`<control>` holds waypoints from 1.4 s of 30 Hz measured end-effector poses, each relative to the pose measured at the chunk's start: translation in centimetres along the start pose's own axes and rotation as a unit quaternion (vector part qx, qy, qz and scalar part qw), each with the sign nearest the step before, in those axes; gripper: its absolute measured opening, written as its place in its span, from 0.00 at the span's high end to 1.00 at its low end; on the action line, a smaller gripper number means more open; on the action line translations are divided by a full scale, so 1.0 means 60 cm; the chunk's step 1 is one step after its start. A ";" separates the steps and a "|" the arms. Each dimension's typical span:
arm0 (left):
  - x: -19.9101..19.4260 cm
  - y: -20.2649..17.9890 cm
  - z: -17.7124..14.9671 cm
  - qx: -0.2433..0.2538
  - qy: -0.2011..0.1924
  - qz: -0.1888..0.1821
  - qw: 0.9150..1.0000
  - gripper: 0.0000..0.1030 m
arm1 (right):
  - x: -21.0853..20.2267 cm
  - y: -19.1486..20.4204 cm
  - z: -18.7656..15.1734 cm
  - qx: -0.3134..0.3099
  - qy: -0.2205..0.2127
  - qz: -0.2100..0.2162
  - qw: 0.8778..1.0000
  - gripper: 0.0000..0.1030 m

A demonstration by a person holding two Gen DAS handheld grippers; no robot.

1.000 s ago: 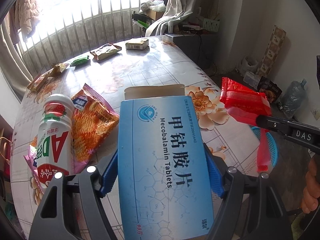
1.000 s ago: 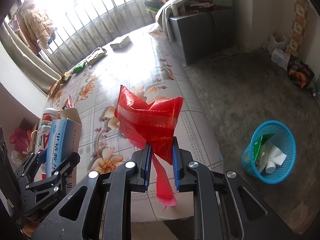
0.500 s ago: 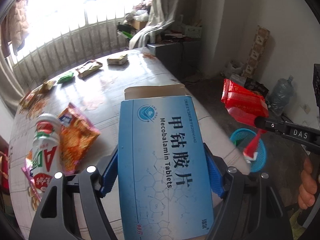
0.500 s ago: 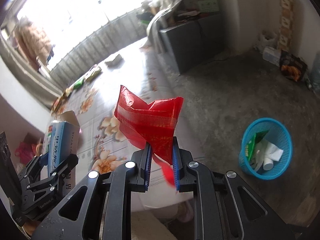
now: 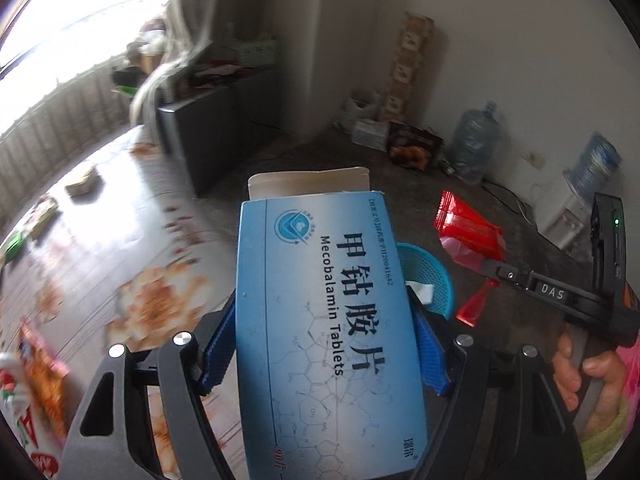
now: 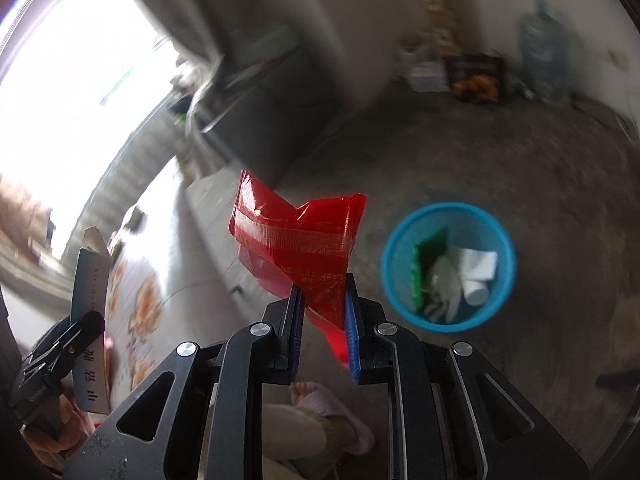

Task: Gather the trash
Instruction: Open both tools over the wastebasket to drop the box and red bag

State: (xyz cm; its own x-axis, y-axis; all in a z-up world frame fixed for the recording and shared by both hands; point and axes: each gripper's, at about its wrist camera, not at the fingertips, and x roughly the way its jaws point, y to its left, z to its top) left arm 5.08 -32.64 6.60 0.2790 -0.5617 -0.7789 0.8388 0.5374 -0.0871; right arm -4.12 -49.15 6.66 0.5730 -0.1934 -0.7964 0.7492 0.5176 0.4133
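Two grippers, both loaded. Left wrist view: left gripper (image 5: 326, 344) clamped on a blue medicine box (image 5: 324, 328), blue pads pressing both long sides, box filling the centre of the frame with its top flap open. Box hides most of the blue basket (image 5: 434, 276), which peeks out at its right edge on the grey floor (image 5: 304, 156). Right gripper (image 5: 490, 268) comes in from the right edge, pinching a red wrapper (image 5: 466, 230) above and right of the basket; a hand (image 5: 588, 380) grips its handle at lower right. Floral table (image 5: 120, 240) spreads over the left half, blurred, with small packets far left and an orange snack bag (image 5: 44, 384) at lower left. Grey cabinet (image 5: 208, 128) behind the table; water jug (image 5: 474, 144) and clutter along the far wall.

Right wrist view: right gripper (image 6: 322, 320) closed on the red wrapper (image 6: 300, 248), which stands up between the blue pads at centre. Blue basket (image 6: 446, 268) just right of it on the floor, open view into it, holding a green packet (image 6: 426, 268) and white trash (image 6: 468, 276). Left gripper (image 6: 64, 344) with the medicine box (image 6: 90, 320) at the left edge, over the table (image 6: 160, 240). A slippered foot (image 6: 320, 416) shows below the fingers. Background heavily blurred.
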 end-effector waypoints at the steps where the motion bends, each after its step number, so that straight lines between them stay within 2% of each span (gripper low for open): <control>1: 0.022 -0.018 0.012 0.009 0.010 -0.011 1.000 0.29 | 0.004 -0.021 0.003 0.018 0.000 -0.002 1.000 0.84; 8: 0.179 -0.120 0.059 0.035 0.083 -0.074 0.993 0.29 | 0.042 -0.124 0.024 0.111 0.009 -0.003 0.994 0.84; 13: 0.283 -0.173 0.073 0.056 0.118 -0.087 0.988 0.29 | 0.088 -0.192 0.036 0.185 0.025 0.007 0.982 0.83; 17: 0.361 -0.200 0.083 0.045 0.142 -0.094 0.984 0.28 | 0.143 -0.248 0.042 0.243 0.053 0.028 0.968 0.80; 19: 0.397 -0.211 0.084 0.032 0.155 -0.099 0.982 0.28 | 0.172 -0.277 0.042 0.269 0.068 0.037 0.960 0.77; 20: 0.418 -0.217 0.086 0.026 0.164 -0.099 0.981 0.26 | 0.192 -0.295 0.040 0.283 0.074 0.039 0.956 0.71; 21: 0.436 -0.220 0.088 0.021 0.172 -0.099 0.980 0.19 | 0.208 -0.309 0.037 0.295 0.079 0.037 0.951 0.61; 23: 0.468 -0.224 0.085 0.003 0.189 -0.083 0.978 0.17 | 0.239 -0.336 0.020 0.324 0.092 0.019 0.941 0.53; 27: 0.466 -0.214 0.079 -0.024 0.191 -0.088 0.977 0.16 | 0.261 -0.366 -0.023 0.361 0.116 0.015 0.925 0.52; 35: 0.381 -0.181 0.077 -0.031 0.150 -0.101 0.983 0.16 | 0.225 -0.360 -0.045 0.332 0.115 0.020 0.936 0.49; 42: 0.245 -0.119 0.095 -0.046 0.115 -0.123 0.985 0.16 | 0.175 -0.333 -0.034 0.282 0.108 0.028 0.953 0.47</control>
State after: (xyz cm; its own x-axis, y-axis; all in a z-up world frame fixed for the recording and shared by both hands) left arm 5.86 -48.36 -0.69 -0.0487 -0.5306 -0.8462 0.8191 0.4636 -0.3378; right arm -13.76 -59.79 -10.86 0.5814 0.0288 -0.8131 0.8136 -0.0210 0.5810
